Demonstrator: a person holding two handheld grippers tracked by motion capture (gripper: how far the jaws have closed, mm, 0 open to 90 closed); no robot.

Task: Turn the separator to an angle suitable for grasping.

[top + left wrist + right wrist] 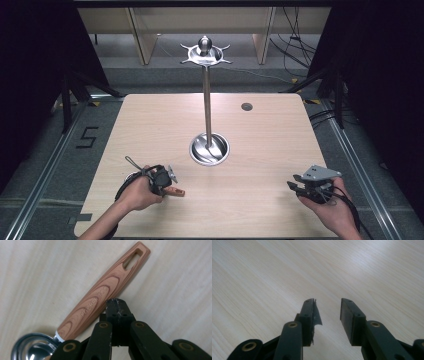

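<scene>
Scoop [100, 300] with a wood-grain handle lies flat on the pale tabletop [270, 150] near its front-left corner, right beside the left gripper [167, 181]. In the left gripper view the handle runs on a slant from a polished metal bowl at the lower left to a slotted hanging hole at the upper right, with lettering printed along the wood. The left gripper's jaws are pressed together, pad against pad, with nothing between them; their tip sits at the handle's edge, and whether it touches the wood cannot be told. In the high view the person's left hand [137, 195] wraps that gripper, and the end of the handle pokes out just to its right.

Toward the front-right corner, the right hand [332, 207] holds the right gripper [327, 312] over bare wood, well apart from the scoop. Its jaws stand apart with a clear gap and grip nothing; a torn flap of pad material hangs from the inner face of one.

Farther back, near the middle of the tabletop, a round steel base [209, 149] carries a tall upright pole [206, 100]. At its top, a metal ring of hooks [206, 54] sits under a ball finial. A small dark grommet [246, 106] marks the tabletop toward the far-right corner.
</scene>
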